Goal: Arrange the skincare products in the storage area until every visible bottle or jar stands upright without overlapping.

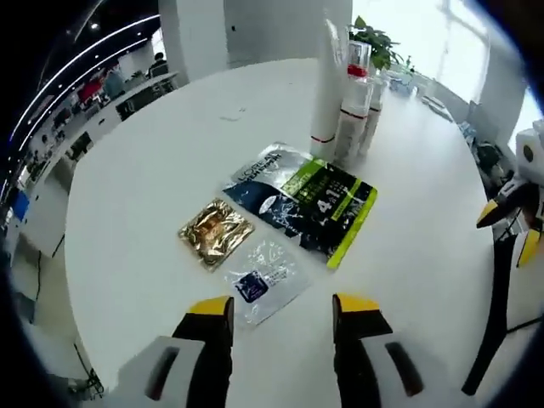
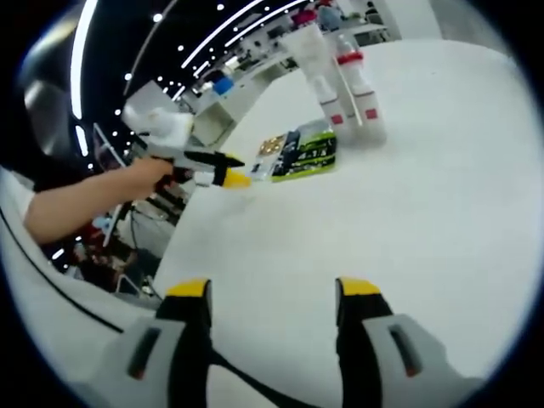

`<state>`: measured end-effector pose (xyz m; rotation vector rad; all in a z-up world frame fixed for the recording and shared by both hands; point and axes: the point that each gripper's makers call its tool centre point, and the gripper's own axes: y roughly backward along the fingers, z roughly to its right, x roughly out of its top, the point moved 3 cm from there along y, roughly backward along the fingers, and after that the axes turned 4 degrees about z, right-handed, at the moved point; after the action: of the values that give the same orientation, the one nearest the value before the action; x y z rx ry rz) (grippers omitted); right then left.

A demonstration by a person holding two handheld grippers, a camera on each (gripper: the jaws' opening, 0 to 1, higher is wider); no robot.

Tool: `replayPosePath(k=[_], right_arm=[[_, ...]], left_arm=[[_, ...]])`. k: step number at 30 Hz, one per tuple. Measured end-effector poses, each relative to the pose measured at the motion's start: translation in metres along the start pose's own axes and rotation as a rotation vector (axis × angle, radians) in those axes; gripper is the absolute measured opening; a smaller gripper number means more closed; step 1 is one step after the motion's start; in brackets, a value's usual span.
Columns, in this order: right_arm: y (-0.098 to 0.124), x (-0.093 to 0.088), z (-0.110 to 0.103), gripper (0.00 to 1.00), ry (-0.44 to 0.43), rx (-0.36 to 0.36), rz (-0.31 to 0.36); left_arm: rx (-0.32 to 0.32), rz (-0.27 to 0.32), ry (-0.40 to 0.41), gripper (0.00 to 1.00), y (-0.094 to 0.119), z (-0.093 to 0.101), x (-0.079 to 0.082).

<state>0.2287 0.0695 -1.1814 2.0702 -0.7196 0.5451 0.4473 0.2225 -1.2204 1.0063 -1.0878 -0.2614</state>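
White round table in an open-plan office, ceiling light strips and desks behind; a potted plant stands at the far edge.

Landmark: the green-and-dark sachet, lying flat near the table's middle.

Bottles, count three, as far as the left gripper view allows: one tall white tube with a red band at its base, one clear bottle with a red collar, and a third bottle partly hidden behind them. All stand upright in a tight cluster just beyond the sachet; whether they touch one another cannot be told.

Flat packs, count three: the green-and-dark sachet; a gold foil sachet just beside it on the near side; a clear pouch with a blue label nearer again to the camera. The gold and clear packs sit close together; any overlap is uncertain.

Left gripper: fingers apart, holding nothing, hovering near the clear pouch.

Right gripper: fingers apart, holding nothing, over bare table well apart from the sachet.

Progress, judged: the bottles appear already upright. Remaining work seems to be spacing the cluster so none crowds another, and perhaps tidying the flat packs, which cannot stand. No jar is visible.
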Motion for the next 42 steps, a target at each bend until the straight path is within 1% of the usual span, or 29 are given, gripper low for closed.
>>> replayPosePath(k=[2, 4, 7, 8, 10, 13, 14, 16, 17, 19, 22, 24, 29, 32, 42], right_arm=[[0.0, 0.0, 0.0, 0.57, -0.003, -0.001, 0.001], [0.0, 0.001, 0.0, 0.57, -0.004, -0.001, 0.0], [0.0, 0.001, 0.0, 0.57, -0.006, -0.002, 0.001], [0.0, 0.001, 0.0, 0.57, -0.007, -0.003, 0.0], [0.0, 0.001, 0.002, 0.57, -0.015, -0.006, 0.002], [0.0, 0.002, 0.004, 0.57, -0.02, -0.01, 0.006], [0.0, 0.002, 0.004, 0.57, -0.023, -0.011, 0.005], [0.0, 0.001, 0.004, 0.57, -0.024, -0.01, 0.002], [-0.001, 0.001, 0.004, 0.57, -0.023, -0.01, 0.0], [-0.002, 0.001, 0.003, 0.57, -0.023, -0.008, -0.004], [-0.003, 0.0, 0.003, 0.57, -0.02, -0.005, -0.009], [-0.004, 0.0, 0.003, 0.57, -0.021, -0.004, -0.011], [-0.004, -0.001, 0.003, 0.57, -0.021, -0.001, -0.013], [-0.003, -0.002, 0.003, 0.57, -0.02, 0.0, -0.017], [0.0, -0.003, 0.001, 0.57, -0.016, 0.0, -0.012]], left_arm=[[-0.013, 0.024, 0.044, 0.39, -0.002, -0.002, 0.003], [0.001, 0.037, 0.073, 0.38, -0.004, -0.008, 0.006], [0.01, 0.044, 0.09, 0.37, -0.008, -0.014, 0.009], [0.013, 0.043, 0.094, 0.36, -0.007, -0.013, 0.009], [0.046, 0.009, 0.129, 0.34, -0.011, -0.018, 0.002], [0.052, -0.01, 0.156, 0.33, -0.012, -0.018, -0.003], [0.059, -0.028, 0.171, 0.33, -0.012, -0.018, -0.006], [0.071, -0.046, 0.191, 0.32, -0.011, -0.019, -0.011], [0.07, -0.046, 0.202, 0.32, -0.011, -0.019, -0.012], [0.062, -0.02, 0.242, 0.32, -0.013, -0.021, -0.011], [0.041, -0.017, 0.288, 0.31, -0.013, -0.019, -0.011], [0.034, -0.015, 0.304, 0.31, -0.01, -0.016, -0.012], [0.024, -0.016, 0.321, 0.29, -0.009, -0.01, -0.016], [0.015, -0.014, 0.316, 0.28, -0.008, -0.004, -0.017], [0.013, -0.035, 0.312, 0.28, -0.005, 0.001, -0.022]])
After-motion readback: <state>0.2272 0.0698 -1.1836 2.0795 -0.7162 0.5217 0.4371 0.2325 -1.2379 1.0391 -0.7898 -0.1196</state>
